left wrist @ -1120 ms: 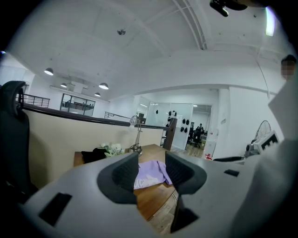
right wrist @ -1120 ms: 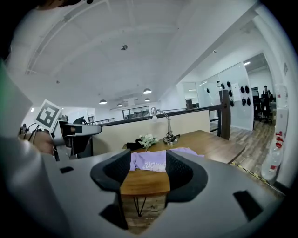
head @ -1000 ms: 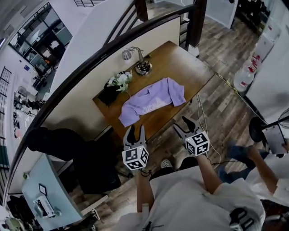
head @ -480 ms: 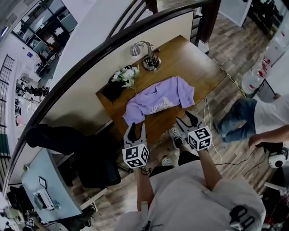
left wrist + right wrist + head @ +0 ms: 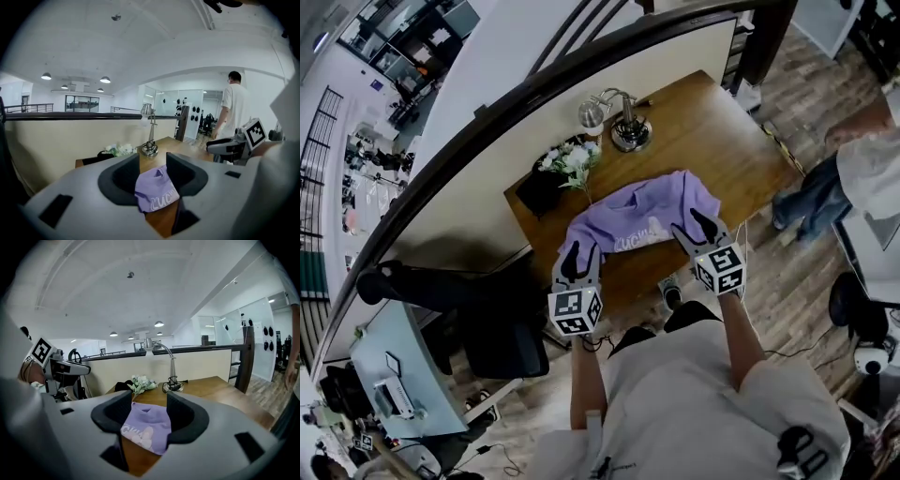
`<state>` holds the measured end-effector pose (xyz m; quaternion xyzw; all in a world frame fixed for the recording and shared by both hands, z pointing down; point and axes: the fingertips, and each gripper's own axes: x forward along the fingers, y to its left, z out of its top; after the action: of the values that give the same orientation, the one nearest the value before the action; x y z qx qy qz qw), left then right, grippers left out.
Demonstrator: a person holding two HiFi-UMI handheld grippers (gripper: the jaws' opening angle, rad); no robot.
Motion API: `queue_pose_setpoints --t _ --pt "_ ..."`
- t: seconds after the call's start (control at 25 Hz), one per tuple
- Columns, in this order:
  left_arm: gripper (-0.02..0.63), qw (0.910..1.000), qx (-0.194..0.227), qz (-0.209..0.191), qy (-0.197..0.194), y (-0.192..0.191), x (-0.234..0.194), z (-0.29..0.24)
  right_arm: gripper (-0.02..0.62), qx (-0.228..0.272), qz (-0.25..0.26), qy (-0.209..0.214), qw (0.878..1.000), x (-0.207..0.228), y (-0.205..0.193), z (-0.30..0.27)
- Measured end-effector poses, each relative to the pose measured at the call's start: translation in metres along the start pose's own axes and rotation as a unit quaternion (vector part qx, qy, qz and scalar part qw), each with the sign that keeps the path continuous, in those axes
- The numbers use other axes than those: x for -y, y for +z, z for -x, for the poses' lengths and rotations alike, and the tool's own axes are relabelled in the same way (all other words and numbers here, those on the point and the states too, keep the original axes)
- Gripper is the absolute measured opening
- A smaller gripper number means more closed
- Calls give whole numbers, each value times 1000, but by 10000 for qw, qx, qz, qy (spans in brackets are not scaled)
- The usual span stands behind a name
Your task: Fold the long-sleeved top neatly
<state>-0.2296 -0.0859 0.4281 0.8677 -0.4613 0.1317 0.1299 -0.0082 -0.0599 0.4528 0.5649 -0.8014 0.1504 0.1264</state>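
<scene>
A lilac long-sleeved top (image 5: 639, 218) with white print lies rumpled on the near half of a wooden table (image 5: 722, 141). My left gripper (image 5: 577, 258) hovers over the table's near edge by the top's left end, jaws open and empty. My right gripper (image 5: 702, 228) is at the top's right end, also open with nothing between its jaws. Through the left gripper's jaws (image 5: 153, 176) the top (image 5: 154, 192) shows ahead on the table. In the right gripper view the top (image 5: 147, 427) lies beyond the open jaws (image 5: 150, 411).
A chrome desk lamp (image 5: 623, 122) and a bunch of white flowers (image 5: 570, 161) on a dark mat stand at the table's far side, against a low wall with a dark rail (image 5: 534, 84). A person (image 5: 853, 169) stands right of the table. Cables run along the floor.
Both grippers have moved forward from short of the table to the top's near edge. The person at the right has walked along the floor.
</scene>
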Motion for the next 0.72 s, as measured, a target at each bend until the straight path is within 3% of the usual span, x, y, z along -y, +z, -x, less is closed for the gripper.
queue_pose_setpoints --t 0.32,0.6,0.72 --pt "189 9979 -552 -323 89 -18 -32 -84 241 -570 782 944 9908 47 -3 -77" --pt "189 9918 -1148 -568 -38 -55 -49 -136 238 -1142 1567 1824 9639 65 -30 -153" --pt "189 9849 -1477 -888 -146 -75 -53 -160 236 -1282 1818 2155 9508 71 -40 -189"
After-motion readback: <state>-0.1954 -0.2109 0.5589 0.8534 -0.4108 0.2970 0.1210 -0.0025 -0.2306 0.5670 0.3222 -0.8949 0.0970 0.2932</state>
